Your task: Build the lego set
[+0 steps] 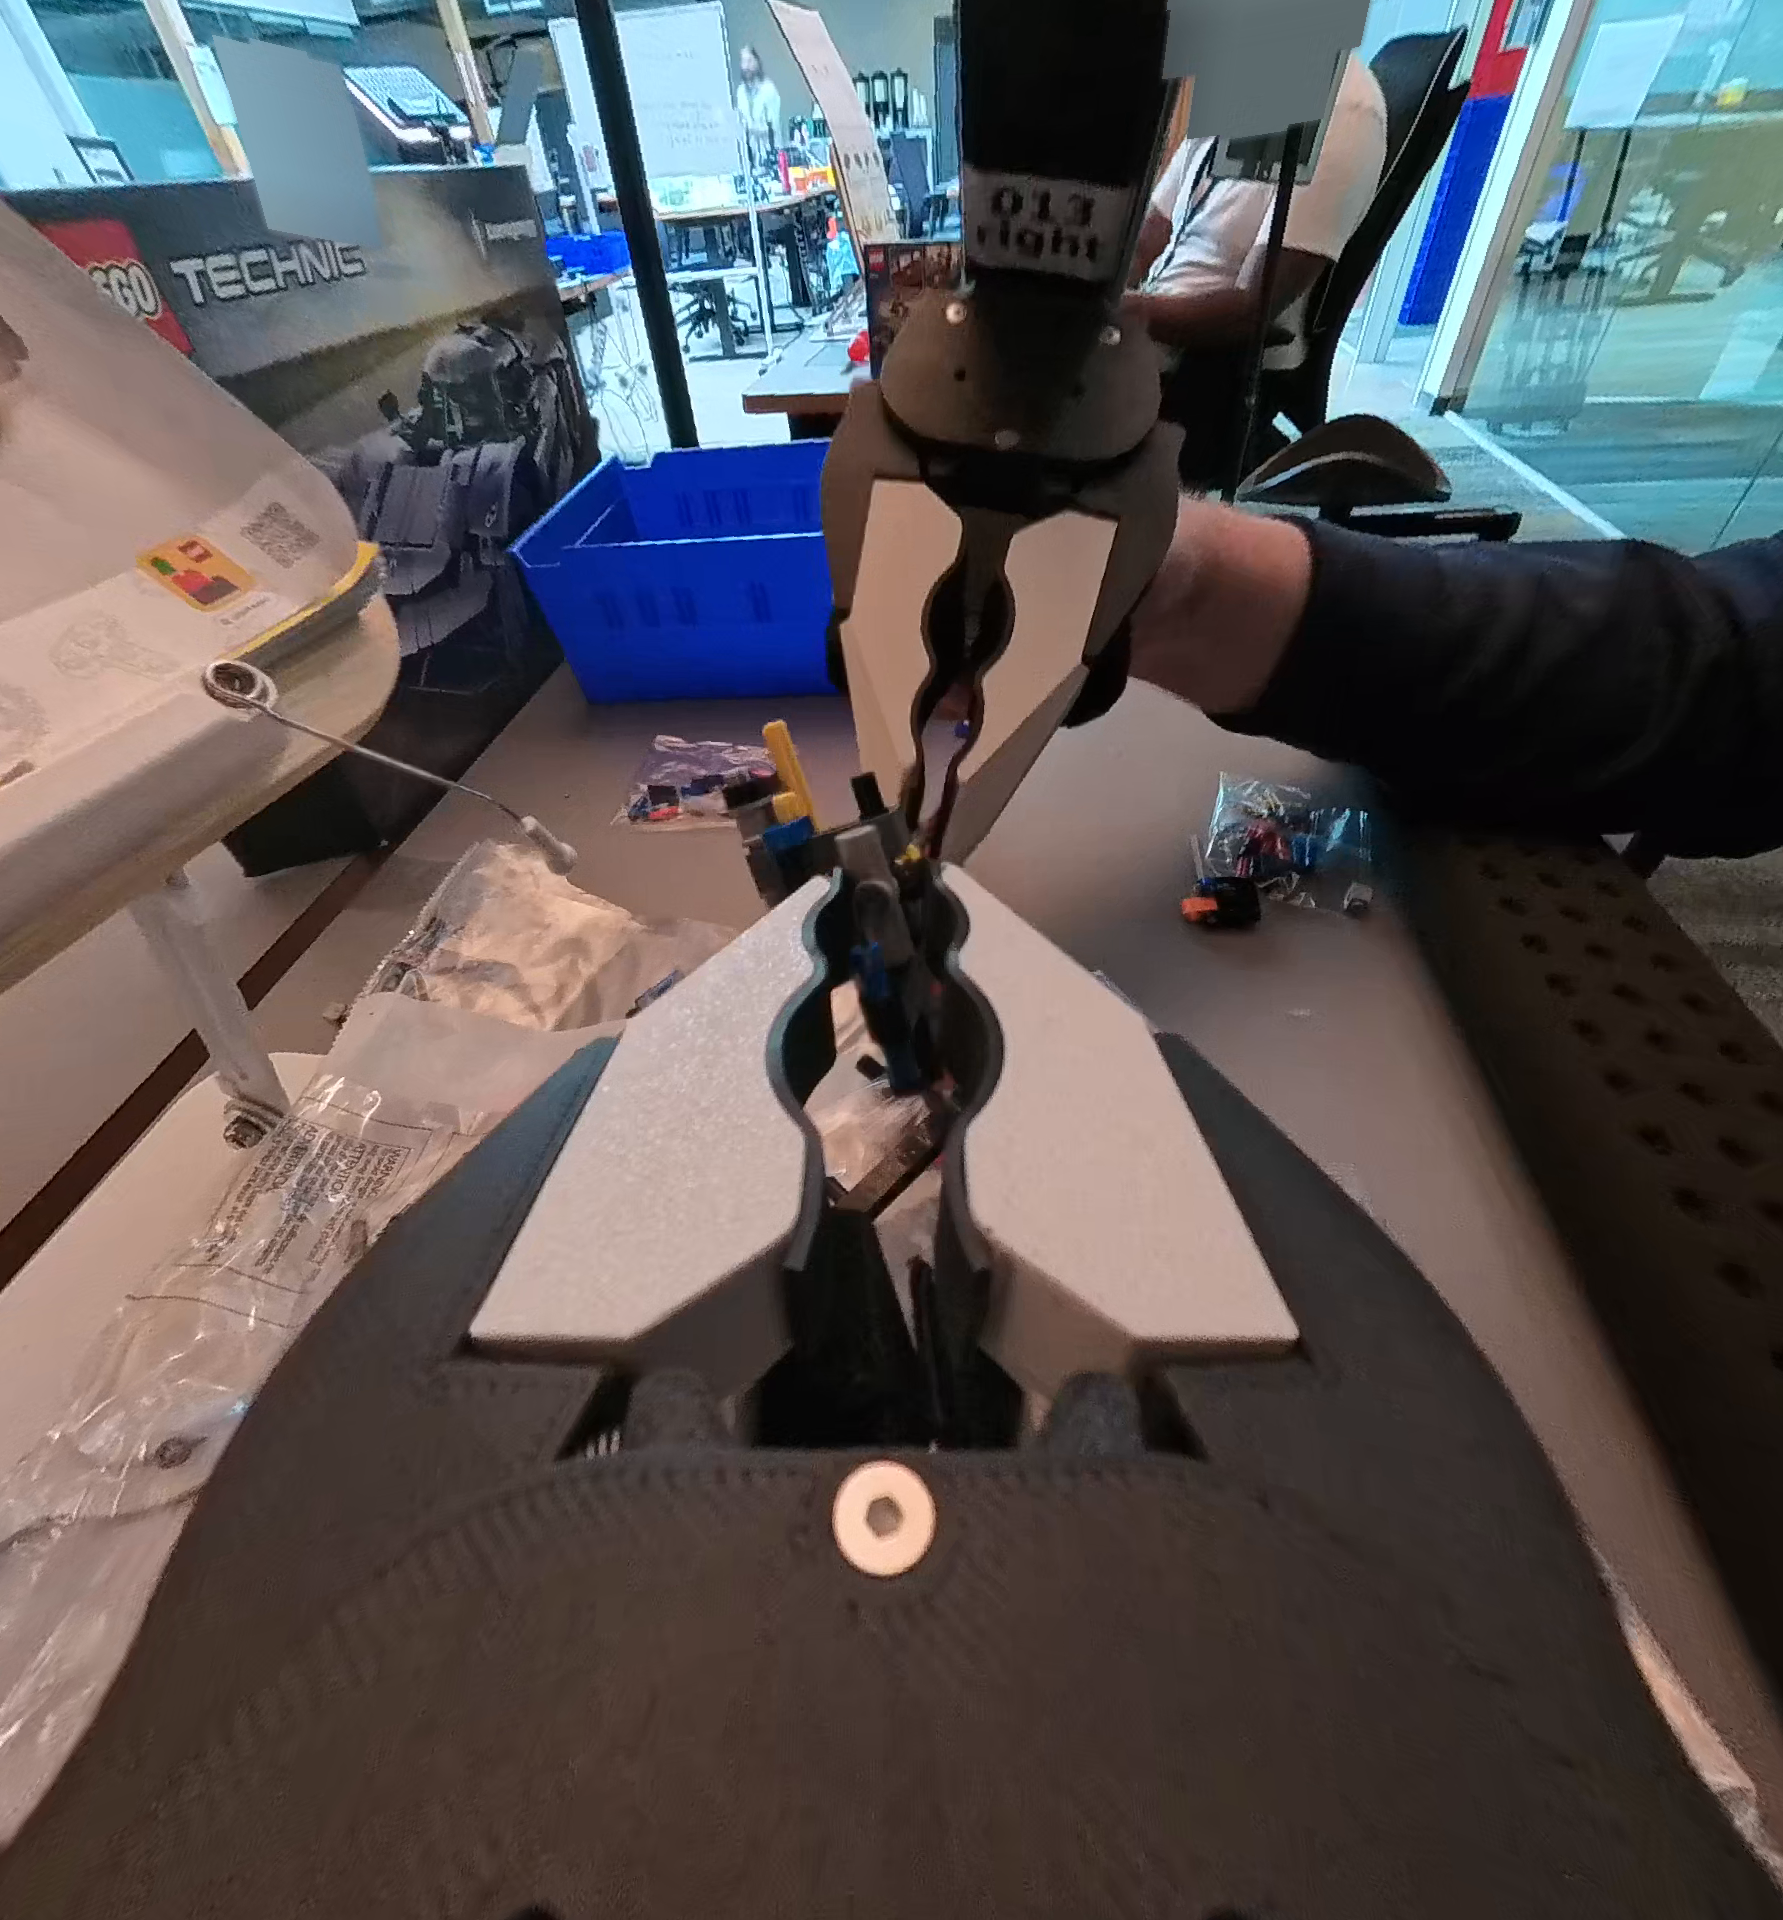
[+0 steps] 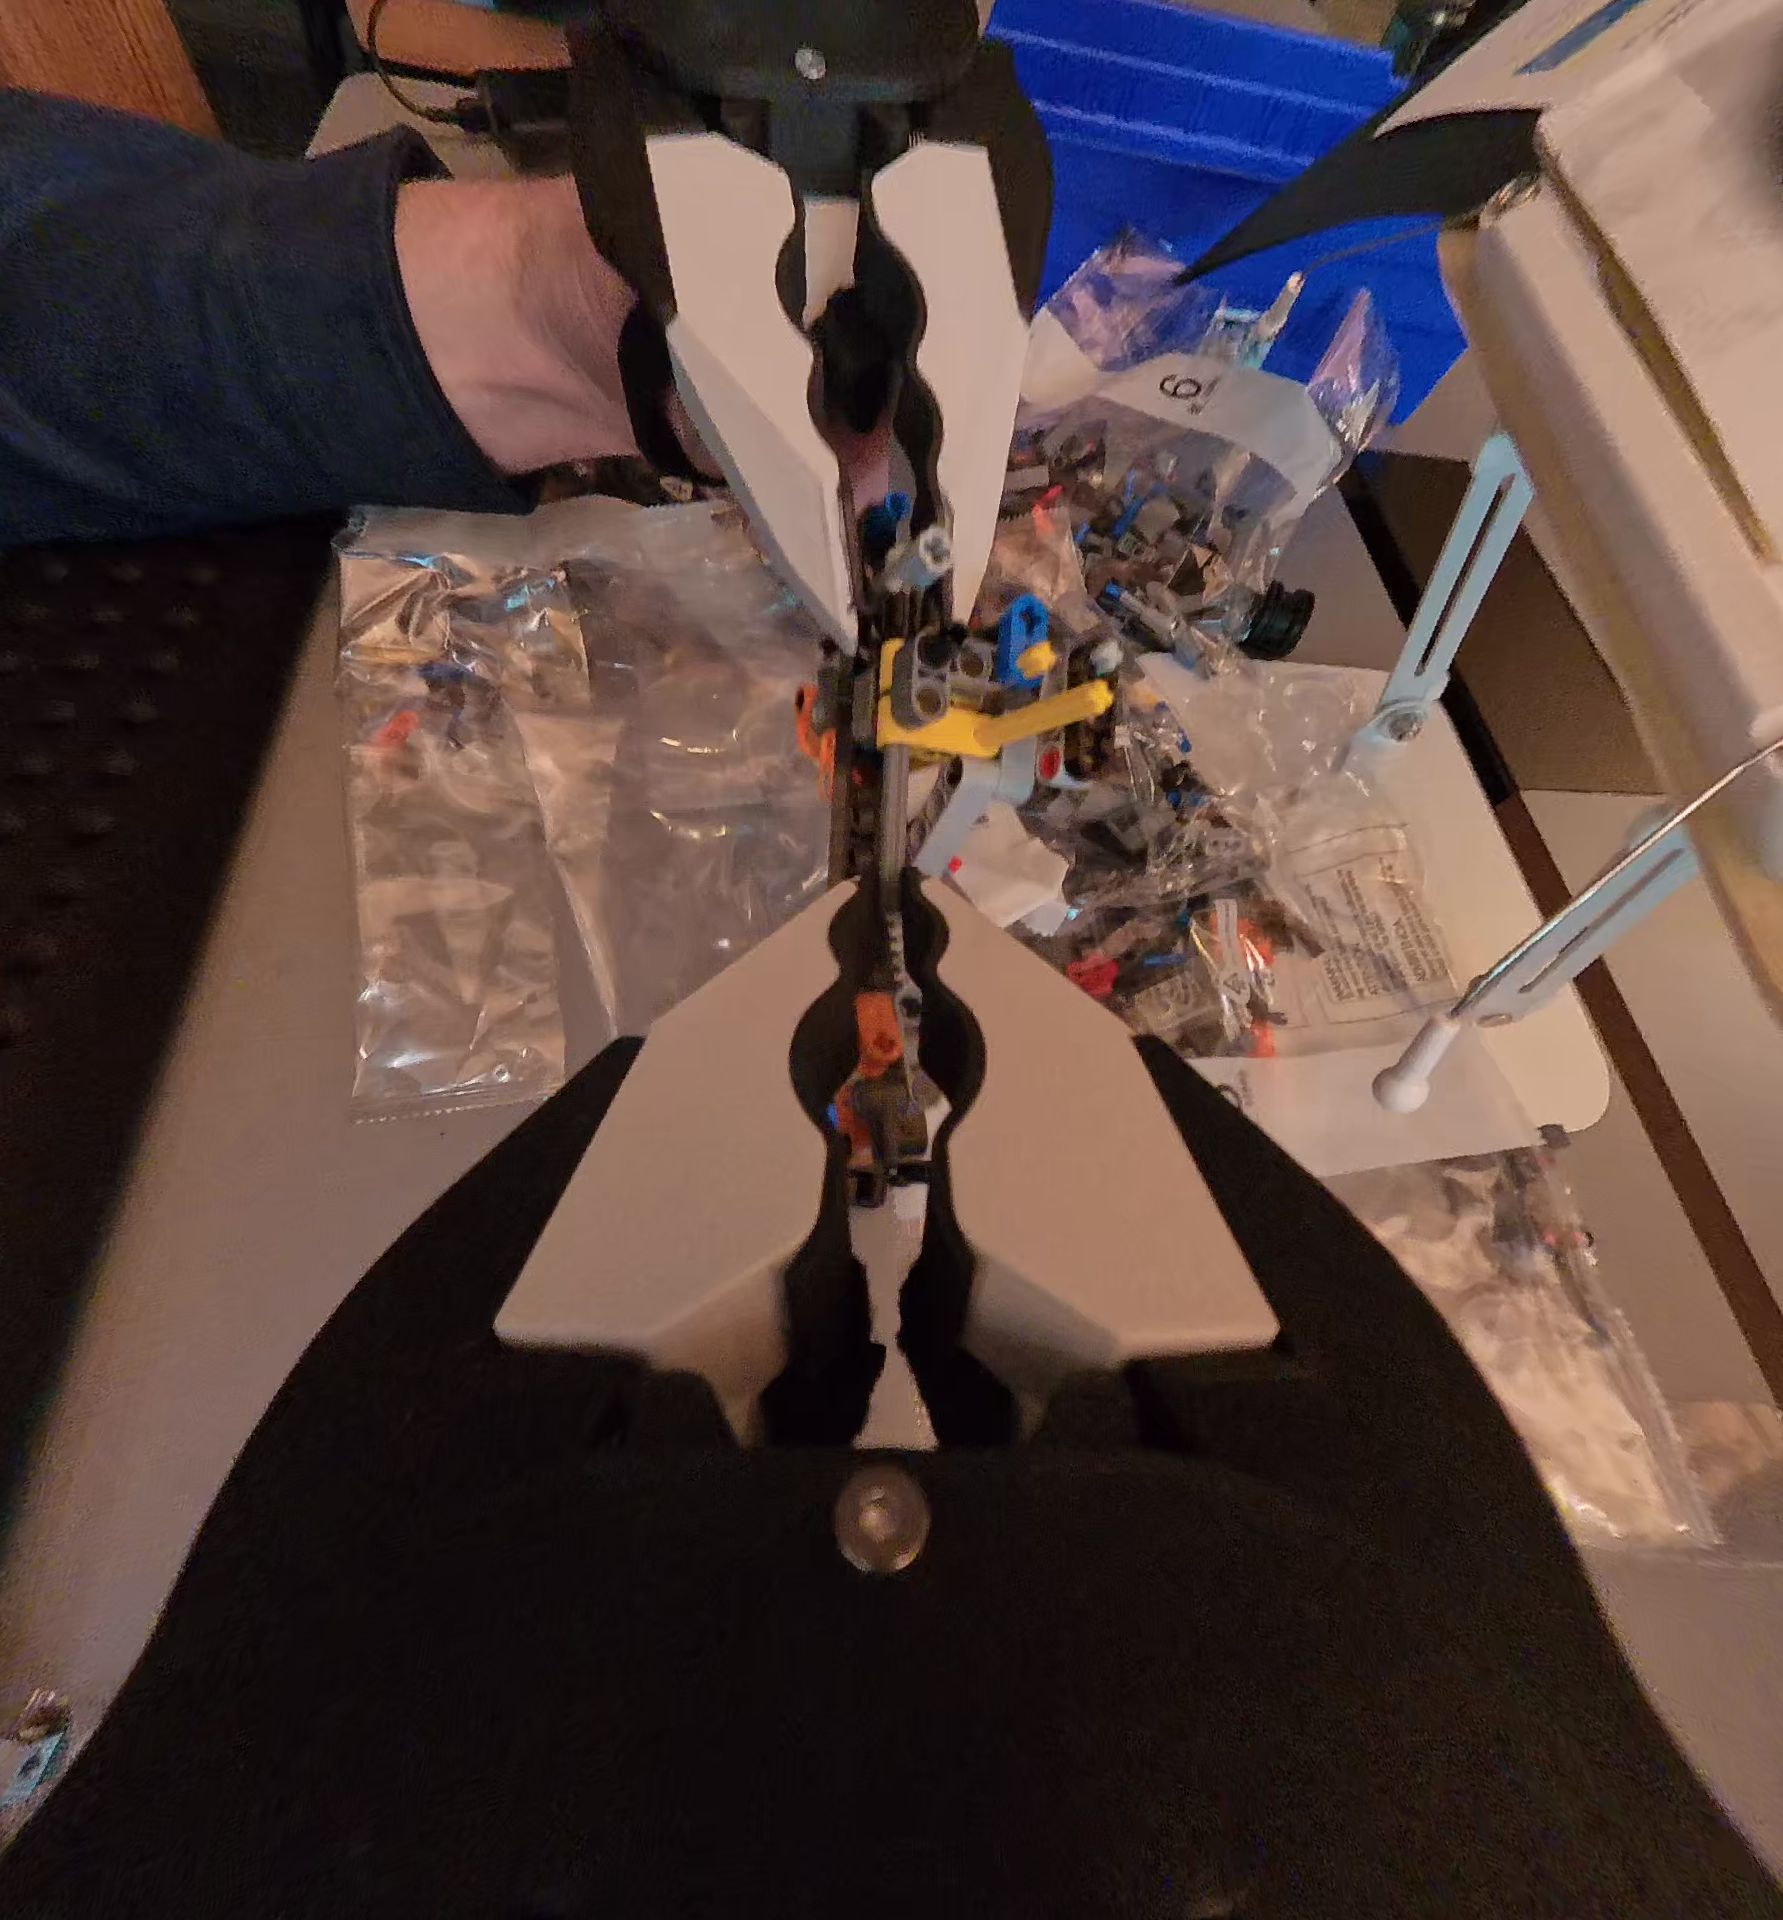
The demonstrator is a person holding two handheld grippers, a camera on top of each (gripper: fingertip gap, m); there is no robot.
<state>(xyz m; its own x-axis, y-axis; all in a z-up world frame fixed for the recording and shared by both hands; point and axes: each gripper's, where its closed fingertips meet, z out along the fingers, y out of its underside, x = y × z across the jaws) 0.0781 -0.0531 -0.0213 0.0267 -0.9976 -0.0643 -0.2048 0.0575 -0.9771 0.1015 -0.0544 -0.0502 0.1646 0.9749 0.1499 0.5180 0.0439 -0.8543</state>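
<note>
Two grippers clamp one lego assembly point(image 2: 954, 707) above the table point(image 2: 191, 1195): left gripper point(image 1: 882, 883) and right gripper point(image 2: 892, 894) both pinch it from opposite ends. Clear bags of parts point(image 2: 1167, 582) lie beneath it; only the left wrist view shows the blue bin's point(image 1: 689, 592) inside, with no contents visible. Black beams carry yellow, grey, blue and orange pieces.

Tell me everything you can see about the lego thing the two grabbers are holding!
The lego model is a small, unfinished build of plastic pieces: dark beams with holes, grey connectors, a yellow part with an arm sticking out sideways, small blue pins and orange bits at one end. It is held up above the grey table and the clear bags of loose parts. The right gripper pinches one end and the left gripper pinches the other, facing each other, both closed on it.
</note>
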